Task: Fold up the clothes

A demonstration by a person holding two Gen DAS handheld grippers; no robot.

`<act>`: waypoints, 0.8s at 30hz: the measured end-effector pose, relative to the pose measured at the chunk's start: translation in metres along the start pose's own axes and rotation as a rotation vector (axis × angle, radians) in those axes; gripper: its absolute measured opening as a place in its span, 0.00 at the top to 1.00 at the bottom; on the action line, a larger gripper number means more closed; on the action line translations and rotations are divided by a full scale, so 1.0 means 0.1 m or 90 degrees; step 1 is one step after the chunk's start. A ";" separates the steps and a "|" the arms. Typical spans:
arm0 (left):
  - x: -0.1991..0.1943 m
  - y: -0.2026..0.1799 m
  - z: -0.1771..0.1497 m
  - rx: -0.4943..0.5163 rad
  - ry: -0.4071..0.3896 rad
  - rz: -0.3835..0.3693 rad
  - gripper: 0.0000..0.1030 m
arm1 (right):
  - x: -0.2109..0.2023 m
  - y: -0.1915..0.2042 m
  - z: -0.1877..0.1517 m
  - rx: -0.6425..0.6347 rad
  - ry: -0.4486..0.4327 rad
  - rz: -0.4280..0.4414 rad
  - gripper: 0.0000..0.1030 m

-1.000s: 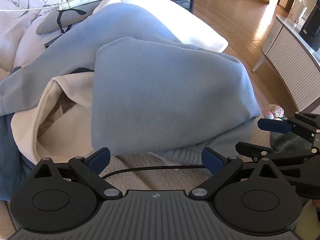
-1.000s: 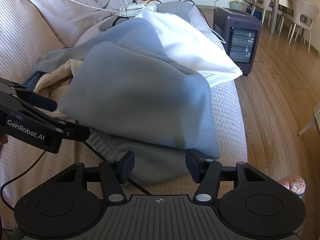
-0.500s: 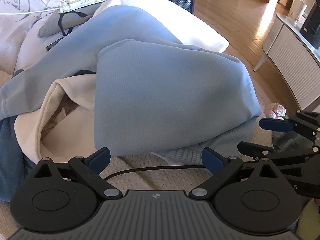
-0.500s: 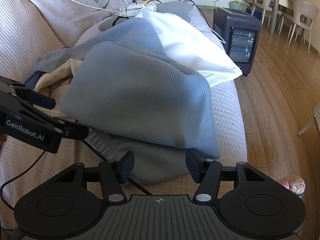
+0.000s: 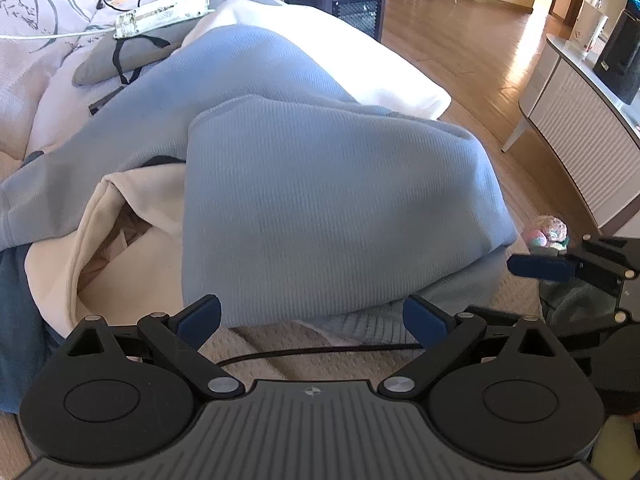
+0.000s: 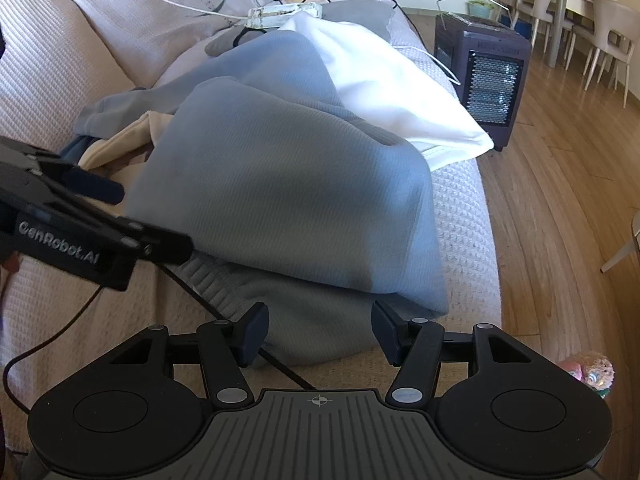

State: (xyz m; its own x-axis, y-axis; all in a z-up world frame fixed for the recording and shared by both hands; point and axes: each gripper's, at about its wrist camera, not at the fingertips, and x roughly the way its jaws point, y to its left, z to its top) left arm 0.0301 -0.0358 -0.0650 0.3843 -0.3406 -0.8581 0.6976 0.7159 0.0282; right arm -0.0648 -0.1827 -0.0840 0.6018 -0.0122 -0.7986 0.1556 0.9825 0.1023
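Both my left gripper (image 5: 312, 314) and right gripper (image 6: 319, 334) sit open over the blue sweater (image 5: 332, 208); only the right view shows dining chairs (image 6: 610, 28), sofa (image 6: 464, 224) underneath.

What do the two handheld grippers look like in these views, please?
Both are matte black. The left gripper and right gripper each have a ribbed grey base with a small crosshair mark, two round discs, jointed linkage arms with silver pivot pins, and dark blue finger pads. The left one's side reads GenRobot.AI in white. A thin black cable lies beneath them.
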 end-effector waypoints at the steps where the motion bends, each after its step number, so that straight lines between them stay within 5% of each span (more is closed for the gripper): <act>1: -0.01 -0.01 0.01 0.002 -0.005 0.000 0.05 | 0.00 0.01 0.00 -0.002 0.001 0.005 0.44; 7: -0.03 -0.06 0.05 0.013 -0.022 0.004 0.08 | 0.03 0.06 0.00 -0.018 0.014 0.026 0.44; 18: -0.04 -0.12 0.03 0.035 -0.028 0.026 0.48 | 0.00 -0.03 0.00 0.017 0.007 0.027 0.43; 24: 0.00 -0.07 0.00 0.022 -0.026 0.022 0.56 | 0.01 -0.04 0.00 0.020 0.009 0.026 0.43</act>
State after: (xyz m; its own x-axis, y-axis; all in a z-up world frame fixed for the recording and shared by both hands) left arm 0.0259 -0.0408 -0.0654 0.4324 -0.3407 -0.8348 0.7034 0.7067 0.0758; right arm -0.0649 -0.1866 -0.0857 0.5975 0.0299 -0.8013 0.1564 0.9758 0.1530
